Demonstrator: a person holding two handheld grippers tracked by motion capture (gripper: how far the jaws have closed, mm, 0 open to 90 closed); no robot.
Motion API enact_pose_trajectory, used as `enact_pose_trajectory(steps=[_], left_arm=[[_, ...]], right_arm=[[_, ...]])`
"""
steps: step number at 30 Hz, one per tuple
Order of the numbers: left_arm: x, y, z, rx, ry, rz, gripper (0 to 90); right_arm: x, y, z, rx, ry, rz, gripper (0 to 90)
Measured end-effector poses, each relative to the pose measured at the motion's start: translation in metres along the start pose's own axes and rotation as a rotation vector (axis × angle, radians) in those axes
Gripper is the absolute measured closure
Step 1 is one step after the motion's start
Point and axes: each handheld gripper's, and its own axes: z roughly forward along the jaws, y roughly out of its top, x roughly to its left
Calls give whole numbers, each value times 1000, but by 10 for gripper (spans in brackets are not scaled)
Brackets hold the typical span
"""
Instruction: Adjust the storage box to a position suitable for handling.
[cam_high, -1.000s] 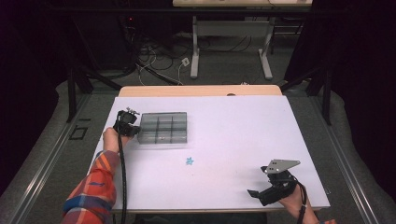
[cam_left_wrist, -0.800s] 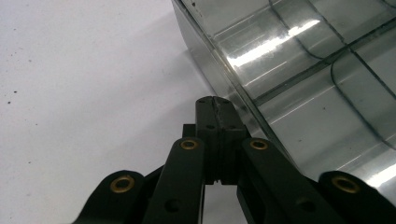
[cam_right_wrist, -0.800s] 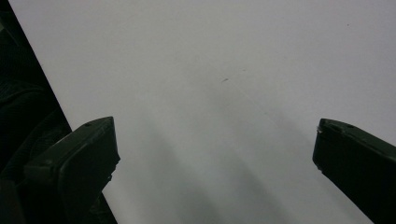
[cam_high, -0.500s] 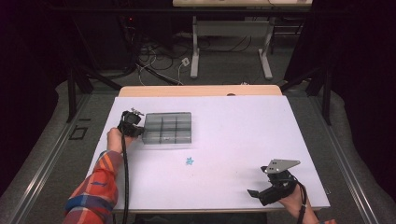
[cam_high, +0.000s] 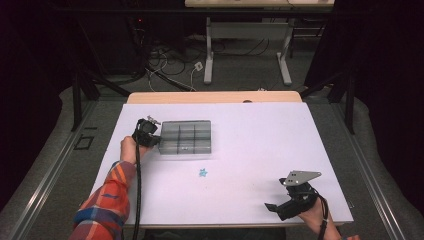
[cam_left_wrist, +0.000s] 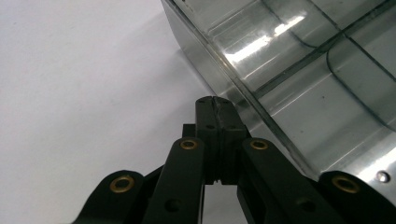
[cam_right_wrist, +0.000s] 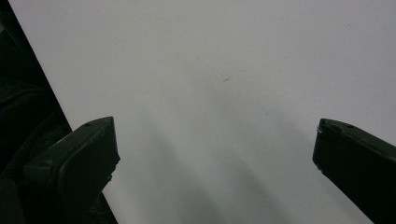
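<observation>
On the table's (cam_high: 250, 130) left half lies a clear box (cam_high: 186, 136) with a grid of compartments, three across by what looks like three deep, its long side running across the table. Something small and pale sits in one of the near middle compartments in the high view; what it is cannot be told.

At the box's left end sits the left gripper (cam_high: 155, 135), touching or just beside the wall. In the left gripper view its jaws are pressed together with no gap, tips (cam_left_wrist: 214, 101) meeting at the base of the box's (cam_left_wrist: 299, 74) near wall; whether they pinch a lip of the box or merely rest against it cannot be told. Glare runs across the clear plastic, and curved dividers show through it. The left hand (cam_high: 129, 148) comes in from below, with a plaid sleeve (cam_high: 107, 197) in red, orange and blue, and a black cable (cam_high: 137, 200) trails back along the forearm.

Just in front of the box, apart from it, a small teal star (cam_high: 202, 172) lies on the bare white surface.

Well apart, near the front right corner, the right gripper (cam_high: 272, 206) rests low over the table with a grey plate (cam_high: 299, 177) on top, held by the right hand (cam_high: 315, 215). In the right gripper view its jaws stand wide apart over bare white table (cam_right_wrist: 224, 93), with the table's edge and darkness at left.
</observation>
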Motion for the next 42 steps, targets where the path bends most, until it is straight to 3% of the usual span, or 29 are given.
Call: enact_pose_trajectory(steps=[13,42], left_arm=[[-17,12,7,-5,-9,55,898],[-58,37,27,-38,-39,127,898]], right_arm=[[0,0,0,8,3,-3,0],[-1,0,0,10,6,1,0]])
